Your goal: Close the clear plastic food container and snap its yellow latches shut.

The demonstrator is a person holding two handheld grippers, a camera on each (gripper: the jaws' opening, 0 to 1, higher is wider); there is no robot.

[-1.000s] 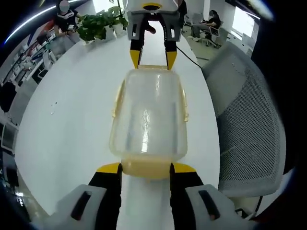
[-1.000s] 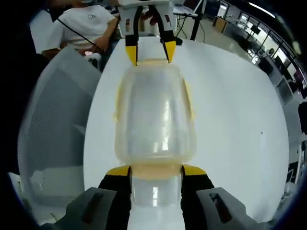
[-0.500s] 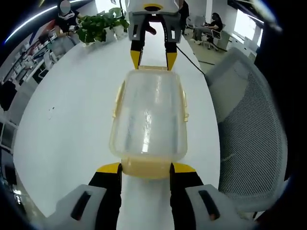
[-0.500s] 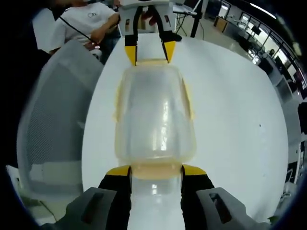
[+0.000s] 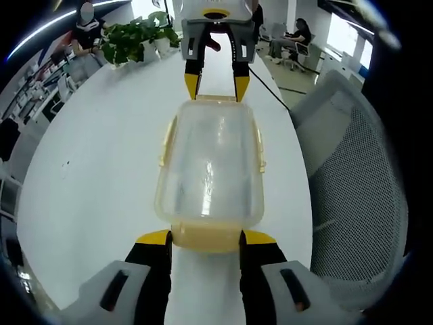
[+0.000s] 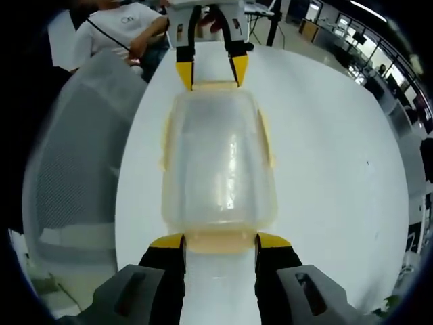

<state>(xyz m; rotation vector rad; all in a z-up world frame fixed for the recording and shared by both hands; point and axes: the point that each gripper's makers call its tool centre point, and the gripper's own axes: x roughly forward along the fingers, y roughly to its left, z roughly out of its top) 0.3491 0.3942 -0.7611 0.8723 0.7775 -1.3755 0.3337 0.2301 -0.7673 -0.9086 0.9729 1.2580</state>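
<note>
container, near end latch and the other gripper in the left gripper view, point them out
container [image 5: 210,162], left gripper view, clear lid top
near end latch [image 5: 206,237], left gripper view, yellow flap
right gripper [image 5: 216,84], left gripper view, between its fingertips

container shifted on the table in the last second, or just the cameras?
No. The container keeps its place between the left gripper and right gripper; only the background chair and plant drift, so the cameras moved.

— Can we read any lettering, label or number in either view?
— No, we can't. There is a small dark mark on the chest of the white T-shirt [image 6: 125,19] in the right gripper view, but it's too small and blurred for us to make out as letters.
</note>
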